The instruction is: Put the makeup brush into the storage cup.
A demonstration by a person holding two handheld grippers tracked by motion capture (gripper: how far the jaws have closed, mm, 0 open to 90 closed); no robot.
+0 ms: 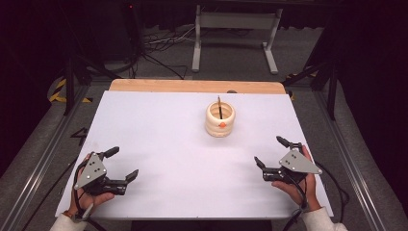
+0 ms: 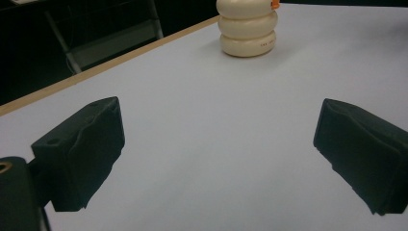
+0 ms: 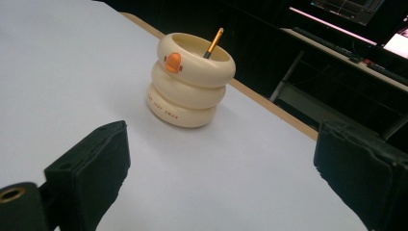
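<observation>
A cream duck-faced pen holder [image 1: 220, 119] with one pencil [image 1: 219, 107] stands at twelve o'clock on the desk [image 1: 159, 125]. Both hand-held grippers, left [image 1: 120, 166] and right [image 1: 270, 153], rest near me, jaws spread, empty, seemingly poised to reach.

White-covered wooden worktop [image 1: 159, 139], pale timber edge at the far side; grey metal stand [image 1: 235, 21] beyond; black cables [image 1: 159, 48] on floor.
</observation>
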